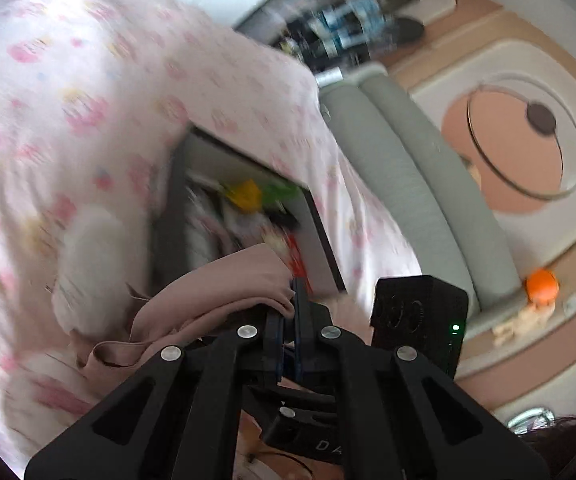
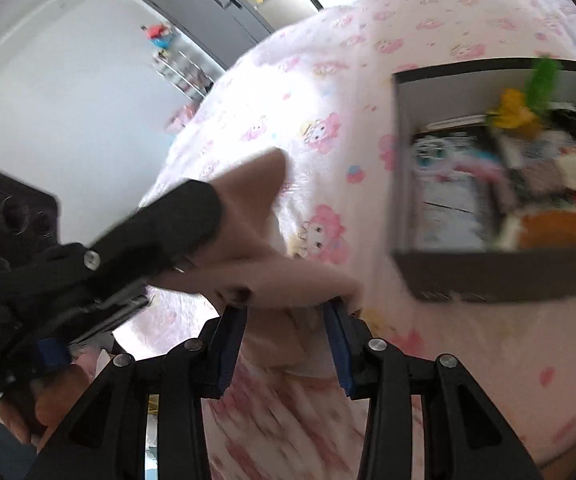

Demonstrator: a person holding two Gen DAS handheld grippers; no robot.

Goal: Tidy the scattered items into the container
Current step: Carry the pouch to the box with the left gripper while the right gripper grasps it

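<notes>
my left fingers pinch a crumpled beige-pink cloth point(image 1: 224, 288); beyond it the open grey box point(image 2: 487, 276) lies on the bed, crammed with colourful items.

Only the pale letters "DA" can be read, on the black body of the left gripper point(image 1: 291, 322) at the lower middle of the left wrist view. Print on items inside the grey box point(image 2: 487, 276) at the right of the right wrist view is too blurred to read.

Grey box point(image 2: 487, 276) on pink-printed bed point(image 2: 327, 80)

box point(image 2: 487, 280) contents blurred; right edge cut off | shelf point(image 1: 339, 28) items blurred
</notes>
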